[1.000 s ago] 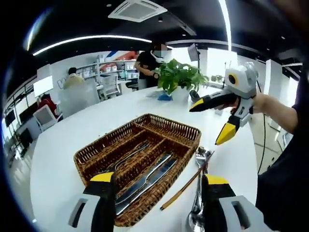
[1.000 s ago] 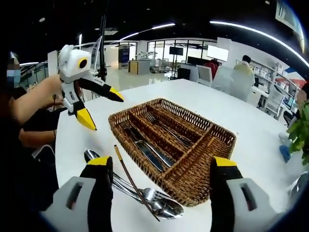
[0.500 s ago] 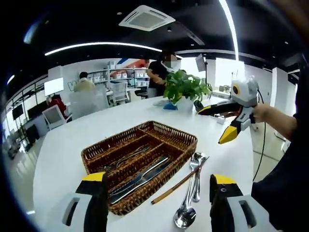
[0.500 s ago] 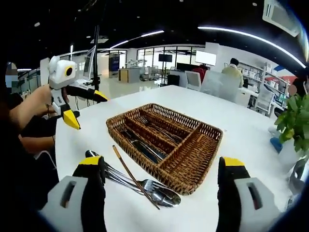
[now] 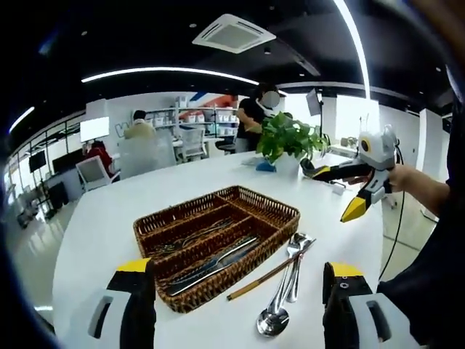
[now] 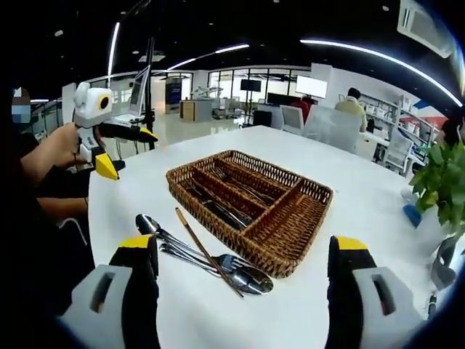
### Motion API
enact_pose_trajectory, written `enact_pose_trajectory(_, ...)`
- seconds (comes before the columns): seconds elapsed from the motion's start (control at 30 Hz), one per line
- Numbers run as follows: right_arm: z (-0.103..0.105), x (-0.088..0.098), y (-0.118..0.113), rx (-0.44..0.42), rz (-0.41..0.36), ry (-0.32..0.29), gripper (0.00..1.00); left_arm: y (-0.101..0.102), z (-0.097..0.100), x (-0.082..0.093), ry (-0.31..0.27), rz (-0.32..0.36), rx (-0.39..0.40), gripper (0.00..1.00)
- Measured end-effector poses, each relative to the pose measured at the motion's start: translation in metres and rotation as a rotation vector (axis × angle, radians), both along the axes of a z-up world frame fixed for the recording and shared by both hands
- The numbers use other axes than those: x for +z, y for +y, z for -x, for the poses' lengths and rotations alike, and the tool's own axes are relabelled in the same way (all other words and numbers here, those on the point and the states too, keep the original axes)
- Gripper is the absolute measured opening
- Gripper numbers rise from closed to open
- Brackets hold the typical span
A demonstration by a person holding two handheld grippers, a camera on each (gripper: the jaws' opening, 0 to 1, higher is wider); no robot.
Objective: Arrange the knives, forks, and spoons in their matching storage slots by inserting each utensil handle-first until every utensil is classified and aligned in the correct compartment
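Open office, dark ceiling with light strips [image 5: 160,71]; white table [image 6: 378,218], potted plant [image 5: 287,138], shelves [image 5: 196,120]

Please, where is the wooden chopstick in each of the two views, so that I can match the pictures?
Left gripper view: the wooden chopstick lies lower centre, right of the wicker tray, beside the spoons.
Right gripper view: the chopstick lies lower centre-left, crossing the spoons, left of the tray.
Shared landmark: the wicker tray on the white table.

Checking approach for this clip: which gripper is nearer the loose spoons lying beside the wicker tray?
Hard to call; perhaps right. Both grippers hang open above the table, short of the spoons. The right gripper is raised beyond them; the left gripper is raised off to their side.
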State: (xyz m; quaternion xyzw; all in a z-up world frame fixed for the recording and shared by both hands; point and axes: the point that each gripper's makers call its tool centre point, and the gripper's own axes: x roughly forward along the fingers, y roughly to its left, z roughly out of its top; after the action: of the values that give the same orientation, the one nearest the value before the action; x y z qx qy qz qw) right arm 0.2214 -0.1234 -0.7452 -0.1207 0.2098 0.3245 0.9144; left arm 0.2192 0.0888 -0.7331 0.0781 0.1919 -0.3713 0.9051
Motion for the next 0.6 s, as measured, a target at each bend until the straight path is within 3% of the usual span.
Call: enact_pose_trajectory(0.6,-0.0006,-0.0003,-0.0013,0.008,0.032,-0.004,1.0,-0.0022,0.0059,-0.0014,-0.002,-0.001,-0.012,1.0)
